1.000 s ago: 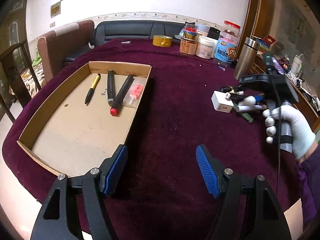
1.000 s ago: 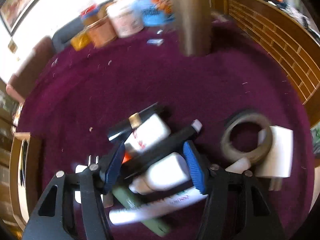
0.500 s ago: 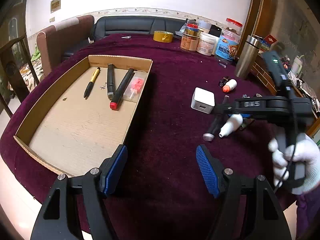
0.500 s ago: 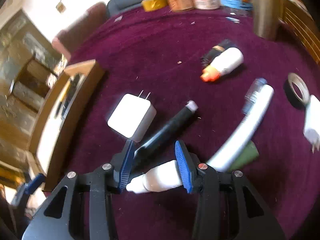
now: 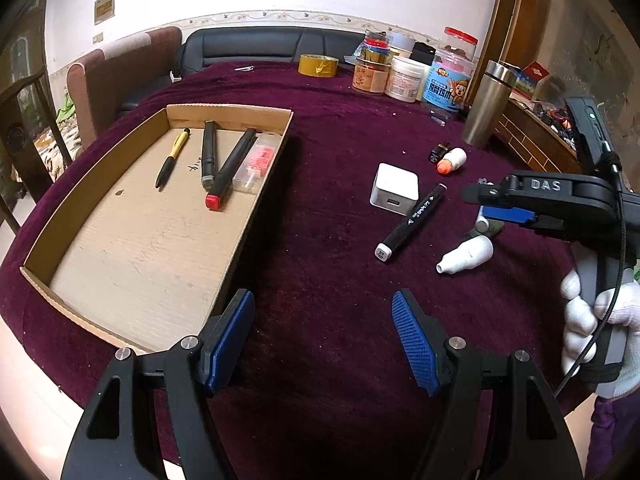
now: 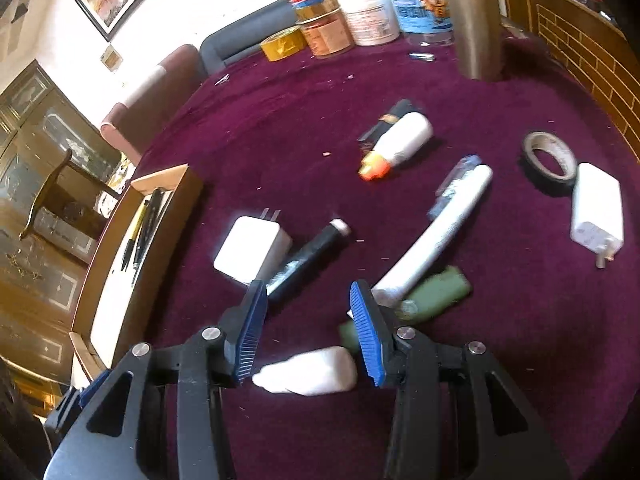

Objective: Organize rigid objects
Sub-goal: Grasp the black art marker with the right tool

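A cardboard tray (image 5: 80, 216) on the purple table holds a yellow pen (image 5: 173, 158), two black markers (image 5: 230, 168) and a clear pink case (image 5: 256, 162). Loose on the cloth lie a white charger (image 5: 394, 189), a black marker (image 5: 412, 222) and a small white bottle (image 5: 466, 256). My left gripper (image 5: 324, 340) is open and empty at the near edge, right of the tray. My right gripper (image 6: 306, 324) is open and empty, hovering above the white bottle (image 6: 310, 370), with the black marker (image 6: 306, 256) and charger (image 6: 252, 250) just ahead.
Also on the cloth: an orange-tipped white bottle (image 6: 394, 146), a long white tube (image 6: 436, 236), a green tube (image 6: 434, 294), a black tape roll (image 6: 550, 160) and a second charger (image 6: 596, 214). A steel flask (image 5: 486, 108), jars and yellow tape (image 5: 318, 66) stand at the back.
My right gripper pulled back from the pile and opened wider; the black marker and white bottle now lie spread apart from the rest. The left gripper barely moved.
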Available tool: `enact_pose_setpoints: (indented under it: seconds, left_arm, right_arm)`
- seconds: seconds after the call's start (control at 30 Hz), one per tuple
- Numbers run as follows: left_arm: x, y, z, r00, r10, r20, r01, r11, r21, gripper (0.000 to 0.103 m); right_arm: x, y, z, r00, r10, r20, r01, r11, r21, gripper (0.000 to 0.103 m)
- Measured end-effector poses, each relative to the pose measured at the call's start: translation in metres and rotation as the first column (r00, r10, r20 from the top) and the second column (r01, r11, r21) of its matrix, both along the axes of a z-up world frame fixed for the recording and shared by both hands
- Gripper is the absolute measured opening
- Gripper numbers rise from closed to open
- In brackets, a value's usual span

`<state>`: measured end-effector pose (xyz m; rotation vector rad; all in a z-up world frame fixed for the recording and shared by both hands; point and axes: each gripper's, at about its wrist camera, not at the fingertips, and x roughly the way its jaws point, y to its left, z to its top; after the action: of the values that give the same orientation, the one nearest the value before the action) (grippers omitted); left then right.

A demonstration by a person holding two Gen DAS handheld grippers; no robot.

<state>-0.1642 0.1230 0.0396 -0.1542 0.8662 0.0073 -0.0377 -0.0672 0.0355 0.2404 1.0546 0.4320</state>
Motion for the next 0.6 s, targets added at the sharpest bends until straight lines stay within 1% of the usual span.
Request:
enact_pose_setpoints:
  seconds: [0.1,0.2,0.23,0.27,0.3,0.33,0.37,0.43,0.53,0.6]
  left_arm:
    - [-0.001,-0.001,0.001,1.0,0.004,0.005,-0.004,1.0,0.001,0.066]
    - [0.0,0.001,0.001,1.0,0.012,0.007,-0.012,1.0,-0.003,0.066]
    - [0.0,0.002,0.001,1.0,0.015,0.007,-0.015,1.0,-0.005,0.066]
    - [0.0,0.003,0.001,1.0,0.018,0.006,-0.018,1.0,-0.007,0.066]
    - [0.0,0.003,0.0,1.0,0.019,0.004,-0.019,1.0,-0.008,0.066]
    - [0.0,0.004,0.0,1.0,0.018,0.002,-0.018,1.0,-0.008,0.066]
    - [0.0,0.004,0.0,1.0,0.017,0.001,-0.017,1.0,-0.008,0.066]
    - [-0.001,0.006,0.0,1.0,0.015,0.006,-0.015,1.0,-0.009,0.066]
    - [-0.002,0.008,0.001,1.0,0.019,0.014,-0.019,1.0,-0.011,0.066]
    - [0.0,0.008,-0.001,1.0,0.022,0.011,-0.022,1.0,-0.02,0.066]
  right_arm:
    - [0.002,0.025,-0.007,0.999,0.035,-0.018,-0.035,0.999,-0.027,0.041]
    - [0.001,0.05,-0.019,0.997,0.062,-0.046,-0.066,0.995,-0.08,0.041]
    - [0.001,0.058,-0.023,0.996,0.069,-0.047,-0.074,0.991,-0.112,0.043]
    - [-0.002,0.063,-0.021,0.998,0.069,-0.004,-0.069,0.985,-0.157,0.042]
    - [-0.004,0.067,-0.021,0.997,0.077,0.015,-0.072,0.975,-0.212,0.042]
    - [-0.005,0.069,-0.021,0.996,0.09,0.022,-0.082,0.966,-0.245,0.042]
    - [-0.006,0.067,-0.021,0.994,0.105,0.029,-0.094,0.96,-0.266,0.041]
    - [-0.007,0.053,-0.018,0.996,0.084,0.045,-0.065,0.945,-0.321,0.035]
    - [-0.007,0.028,-0.017,0.998,0.035,0.049,-0.016,0.939,-0.343,0.032]
    - [-0.007,0.019,-0.017,0.999,0.024,0.047,-0.007,0.939,-0.343,0.032]
